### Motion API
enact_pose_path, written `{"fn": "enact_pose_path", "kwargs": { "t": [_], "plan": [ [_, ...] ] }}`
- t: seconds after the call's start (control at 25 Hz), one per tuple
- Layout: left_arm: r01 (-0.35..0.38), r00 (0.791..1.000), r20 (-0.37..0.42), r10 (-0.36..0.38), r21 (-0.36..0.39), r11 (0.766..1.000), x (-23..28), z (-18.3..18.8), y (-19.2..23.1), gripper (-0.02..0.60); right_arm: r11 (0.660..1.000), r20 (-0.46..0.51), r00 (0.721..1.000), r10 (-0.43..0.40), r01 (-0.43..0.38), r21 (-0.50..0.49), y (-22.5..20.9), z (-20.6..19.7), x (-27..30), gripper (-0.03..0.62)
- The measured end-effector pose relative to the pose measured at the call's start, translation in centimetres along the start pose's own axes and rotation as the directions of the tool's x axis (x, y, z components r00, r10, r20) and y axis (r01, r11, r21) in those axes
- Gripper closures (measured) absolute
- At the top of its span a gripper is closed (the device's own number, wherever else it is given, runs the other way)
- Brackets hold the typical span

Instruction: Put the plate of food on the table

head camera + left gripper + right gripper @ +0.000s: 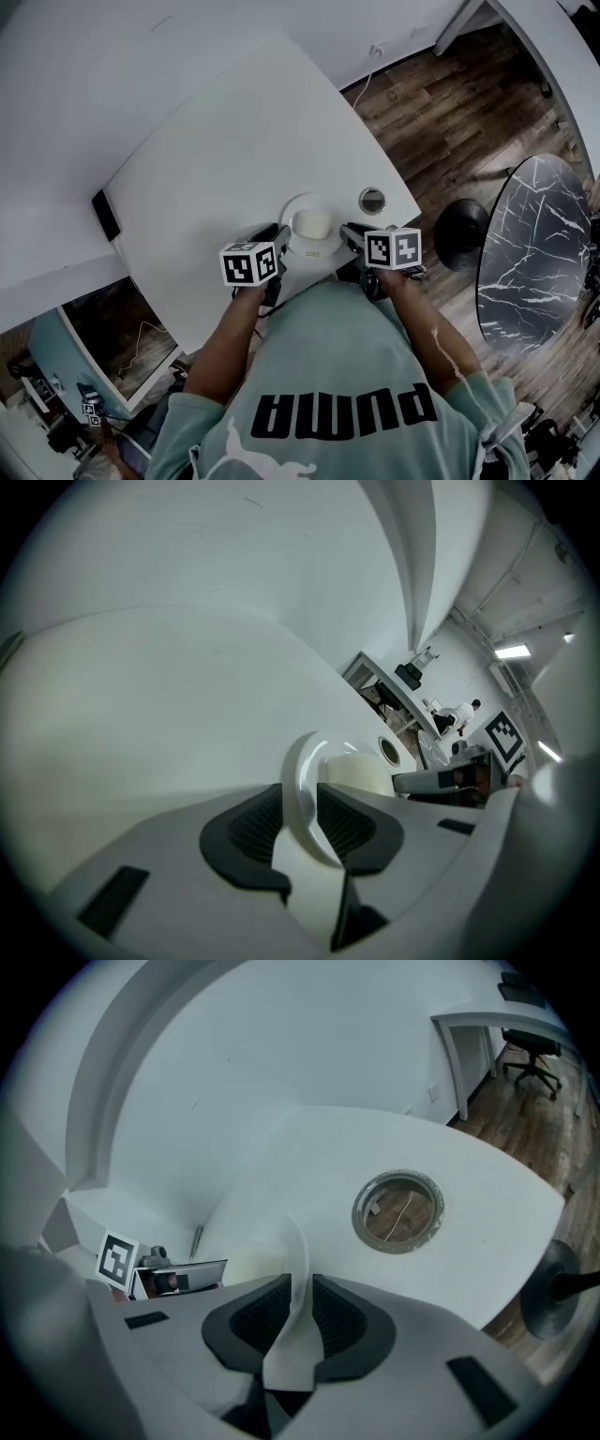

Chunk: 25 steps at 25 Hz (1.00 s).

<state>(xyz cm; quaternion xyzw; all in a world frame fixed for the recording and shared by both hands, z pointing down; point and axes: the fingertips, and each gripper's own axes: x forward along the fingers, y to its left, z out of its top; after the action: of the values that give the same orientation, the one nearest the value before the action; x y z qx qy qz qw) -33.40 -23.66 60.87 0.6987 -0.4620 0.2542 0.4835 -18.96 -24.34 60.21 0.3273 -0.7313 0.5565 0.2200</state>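
Gleaming round white plate (314,249), perhaps ceramic

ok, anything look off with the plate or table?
Nothing stands out. The plate sits level on the white table near its front edge, pale food centred on it, nothing spilled. The round hole beside it looks like a cable port.

Mint T-shirt (330,342) — black print (349,411)

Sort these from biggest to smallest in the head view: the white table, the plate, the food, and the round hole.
1. white table
2. plate
3. food and round hole: nearly alike, too close to rank.
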Motion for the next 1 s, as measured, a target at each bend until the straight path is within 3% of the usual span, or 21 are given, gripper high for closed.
{"fn": "enact_pose_path", "kwargs": {
  "t": [0.2, 0.44, 1.0],
  "plan": [
    [0.041, 0.999, 0.001, -0.041, -0.046, 0.998, 0.2, -0.4, -0.2, 0.512, 0.999, 0.002, 1.000, 0.023, -0.023, 0.040, 0.1, 0.0, 0.4, 0.536],
    [0.062, 0.998, 0.004, -0.062, -0.088, 0.994, 0.2, -0.5, -0.2, 0.519, 0.997, 0.003, 0.999, 0.040, -0.040, 0.061, 0.0, -0.2, 0.4, 0.543],
    [0.124, 0.991, 0.064, -0.118, -0.098, 0.987, -3.1, -1.3, -1.4, 0.532, 0.997, 0.072, 0.997, 0.026, -0.031, 0.067, 2.2, -1.6, -1.7, 0.553]
  ]
}}
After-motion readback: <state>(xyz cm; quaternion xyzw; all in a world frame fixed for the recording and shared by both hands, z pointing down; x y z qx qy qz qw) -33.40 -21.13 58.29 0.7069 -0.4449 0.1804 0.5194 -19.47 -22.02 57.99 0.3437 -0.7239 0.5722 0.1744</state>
